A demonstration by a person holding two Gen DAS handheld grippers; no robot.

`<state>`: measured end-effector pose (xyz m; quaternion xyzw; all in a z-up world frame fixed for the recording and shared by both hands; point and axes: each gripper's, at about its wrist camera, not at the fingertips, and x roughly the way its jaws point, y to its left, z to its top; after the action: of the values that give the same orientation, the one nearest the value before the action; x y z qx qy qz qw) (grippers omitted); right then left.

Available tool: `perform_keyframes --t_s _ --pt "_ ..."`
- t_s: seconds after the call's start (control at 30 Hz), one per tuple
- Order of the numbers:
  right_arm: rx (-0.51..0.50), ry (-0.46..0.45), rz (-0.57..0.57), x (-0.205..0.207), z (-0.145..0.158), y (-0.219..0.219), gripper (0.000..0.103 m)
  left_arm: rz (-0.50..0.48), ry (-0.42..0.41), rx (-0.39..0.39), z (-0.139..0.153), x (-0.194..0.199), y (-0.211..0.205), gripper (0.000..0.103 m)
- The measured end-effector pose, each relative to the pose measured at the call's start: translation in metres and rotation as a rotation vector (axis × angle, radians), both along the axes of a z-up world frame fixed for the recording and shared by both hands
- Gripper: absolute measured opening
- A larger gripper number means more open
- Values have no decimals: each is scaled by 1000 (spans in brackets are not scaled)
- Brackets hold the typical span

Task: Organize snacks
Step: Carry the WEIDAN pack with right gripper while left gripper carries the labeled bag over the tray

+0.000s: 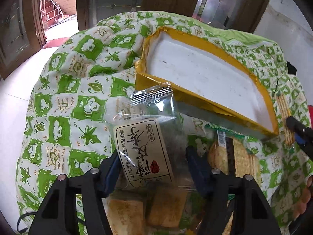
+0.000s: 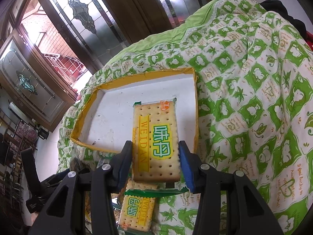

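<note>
While the left wrist view looks over the quilt (image 1: 64,90), the left gripper (image 1: 152,160) grasps a clear snack pack (image 1: 148,135) by its sides, the pack lifted at 6 o'clock from the tray (image 1: 205,74). More packs (image 1: 230,156) lie on the quilt at 4 o'clock from it, though glare hides their labels. The right gripper's tip (image 1: 299,131) shows at 3 o'clock.

From the right wrist view, the right gripper (image 2: 155,156) is clenched on a cracker pack (image 2: 155,139), held over the tray's (image 2: 109,105) near edge. Another cracker pack (image 2: 137,213) lies on the quilt (image 2: 254,98) at 6 o'clock.
</note>
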<state>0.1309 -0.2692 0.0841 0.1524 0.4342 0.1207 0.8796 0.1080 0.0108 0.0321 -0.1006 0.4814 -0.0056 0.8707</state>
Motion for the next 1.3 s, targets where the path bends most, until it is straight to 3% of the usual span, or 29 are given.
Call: perform_keyframes --t_s 0.13,0.57,0.93,1.3 --pt "8 6 -6 1 -3 -2 46 -34 -27 24 6 -5 -7 57" --pt "7 -7 -13 0 -2 -3 46 -58 -130 -50 52 -17 -3 56" --pt "24 -15 -27 3 5 -8 46 -107 -157 -72 73 7 -21 56" --pt "58 34 20 40 20 0 46 -155 -132 -57 77 54 -47 56"
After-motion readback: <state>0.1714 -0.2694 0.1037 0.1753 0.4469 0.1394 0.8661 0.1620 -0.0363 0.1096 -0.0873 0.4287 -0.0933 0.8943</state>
